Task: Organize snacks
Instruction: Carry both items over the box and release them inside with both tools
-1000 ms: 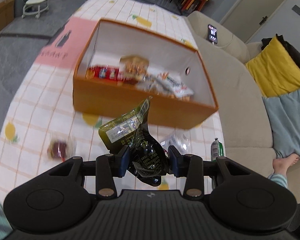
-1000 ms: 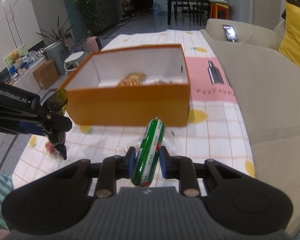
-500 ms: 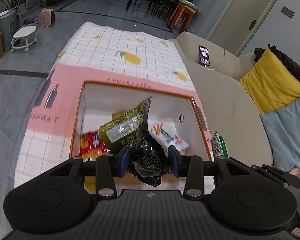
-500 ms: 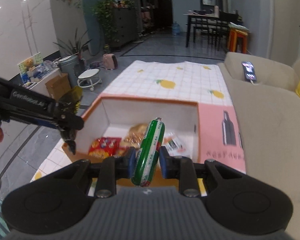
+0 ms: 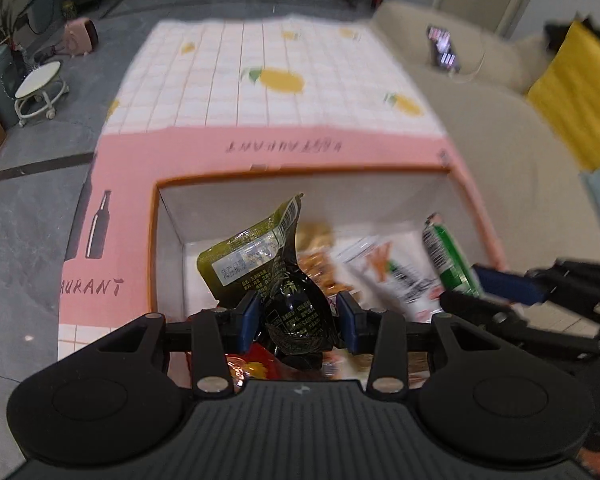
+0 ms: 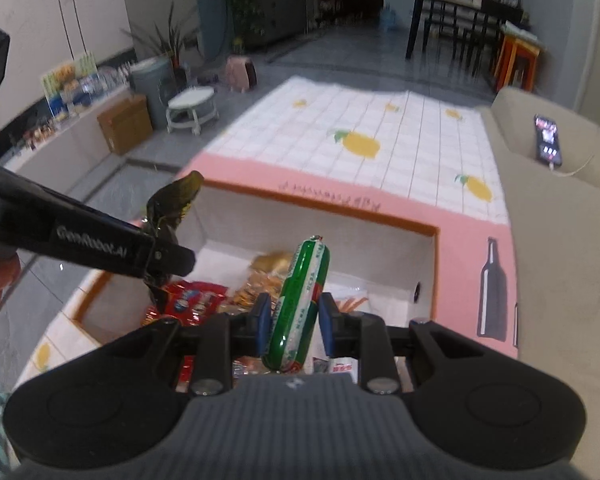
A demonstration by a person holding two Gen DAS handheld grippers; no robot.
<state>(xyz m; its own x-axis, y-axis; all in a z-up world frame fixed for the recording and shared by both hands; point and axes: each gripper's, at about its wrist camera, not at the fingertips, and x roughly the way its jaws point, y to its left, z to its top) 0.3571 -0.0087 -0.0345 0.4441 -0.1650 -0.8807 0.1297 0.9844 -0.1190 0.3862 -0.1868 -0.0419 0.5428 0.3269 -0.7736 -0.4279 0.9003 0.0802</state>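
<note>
My left gripper (image 5: 298, 316) is shut on a dark olive-green snack pouch (image 5: 276, 276) and hangs over the orange box (image 5: 300, 170) with the white inside. My right gripper (image 6: 294, 322) is shut on a green sausage stick (image 6: 300, 300), also above the box (image 6: 432, 232). In the box lie a red packet (image 6: 192, 300), golden biscuits (image 6: 260, 284) and a white packet with orange print (image 5: 396, 268). In the left wrist view the sausage stick (image 5: 448, 256) and the right gripper show at the right. In the right wrist view the left gripper (image 6: 162, 254) with its pouch (image 6: 172, 204) shows at the left.
The box stands on a pink-and-white checked cloth with lemon prints (image 5: 268, 92). A beige sofa (image 5: 500, 140) runs along the right, with a phone (image 6: 546, 142) on its arm and a yellow cushion (image 5: 576, 92). Grey floor, a white stool (image 5: 40, 88) and a cardboard box (image 6: 126, 124) lie left.
Both grippers have moved forward from in front of the box to above its open top, each still holding its snack. The views now look down into the box.
</note>
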